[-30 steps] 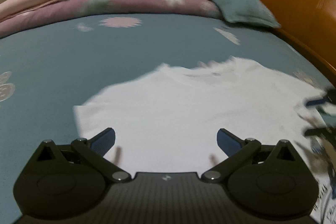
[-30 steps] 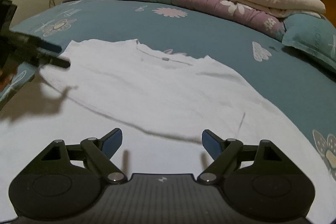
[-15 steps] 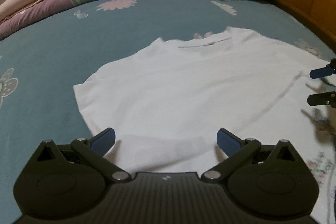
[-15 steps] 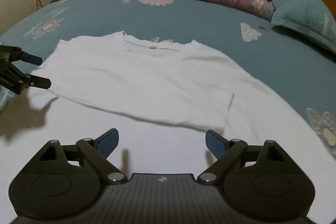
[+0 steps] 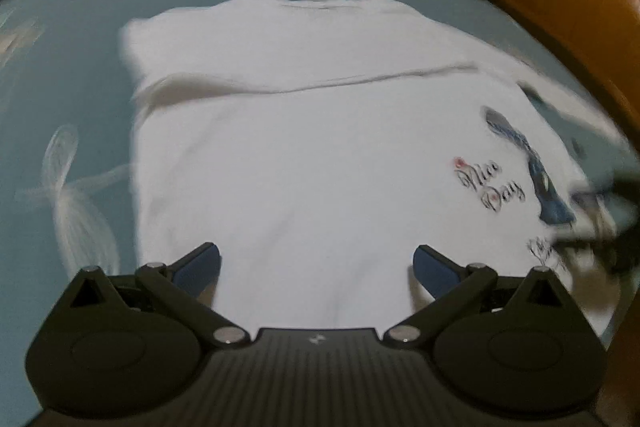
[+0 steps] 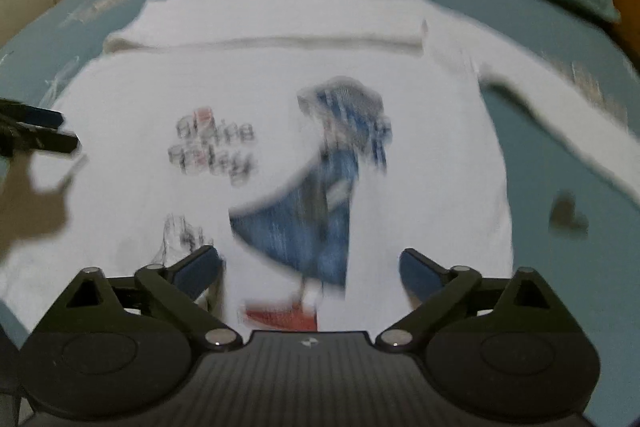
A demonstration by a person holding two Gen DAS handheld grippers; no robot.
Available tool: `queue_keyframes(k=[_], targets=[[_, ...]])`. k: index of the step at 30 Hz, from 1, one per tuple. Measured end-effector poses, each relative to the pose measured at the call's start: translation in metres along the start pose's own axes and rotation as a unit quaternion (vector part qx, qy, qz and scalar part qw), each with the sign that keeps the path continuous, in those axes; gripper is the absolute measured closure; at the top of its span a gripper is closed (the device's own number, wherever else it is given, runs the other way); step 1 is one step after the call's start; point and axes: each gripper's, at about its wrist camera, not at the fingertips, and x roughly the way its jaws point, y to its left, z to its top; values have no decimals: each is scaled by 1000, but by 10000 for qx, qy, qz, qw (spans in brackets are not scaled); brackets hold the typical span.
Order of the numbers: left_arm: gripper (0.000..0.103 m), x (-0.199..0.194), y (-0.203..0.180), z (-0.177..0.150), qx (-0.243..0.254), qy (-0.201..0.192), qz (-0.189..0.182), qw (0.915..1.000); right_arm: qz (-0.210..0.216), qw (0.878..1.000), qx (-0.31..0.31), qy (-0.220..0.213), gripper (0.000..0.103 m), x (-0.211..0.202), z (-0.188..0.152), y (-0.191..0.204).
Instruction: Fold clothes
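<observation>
Both grippers above a white printed T-shirt on the bed

The left gripper [image 5: 316, 265] stands wide and empty; the right gripper [image 6: 310, 263] is opening, nothing between its jaws. The white cotton T-shirt [image 5: 320, 147] lies flat on the teal flowered bedsheet [image 5: 60, 67], just ahead and below both, collar far, long axis pointing away, each gripper equally near.

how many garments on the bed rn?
1: a white T-shirt spread on the teal bedsheet, partly folded. Others outside the frames can't be ruled out.
</observation>
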Motion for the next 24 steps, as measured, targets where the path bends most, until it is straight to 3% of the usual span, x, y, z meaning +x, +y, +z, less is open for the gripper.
queue_keyframes(k=[4,10,17,20,24], targets=[[1,-26,-1,-28,-347,-136,145,9992,-1,9995,153,-280,0,-10,-22,-2],[1,-46,-20,-48,-231,-101,467,9986,-206,9984,131,-504,0,-11,-30,3],[1,-22,-15,18,69,-561,161,9983,-266,9980,188,-548,0,-11,-32,3],[1,9,2,48,-101,-594,156,9981,-329,9975,238,-585,0,-10,-33,5],[1,37,32,59,-656,-490,335,9961,-335,9976,258,-557,0,-11,-32,5]])
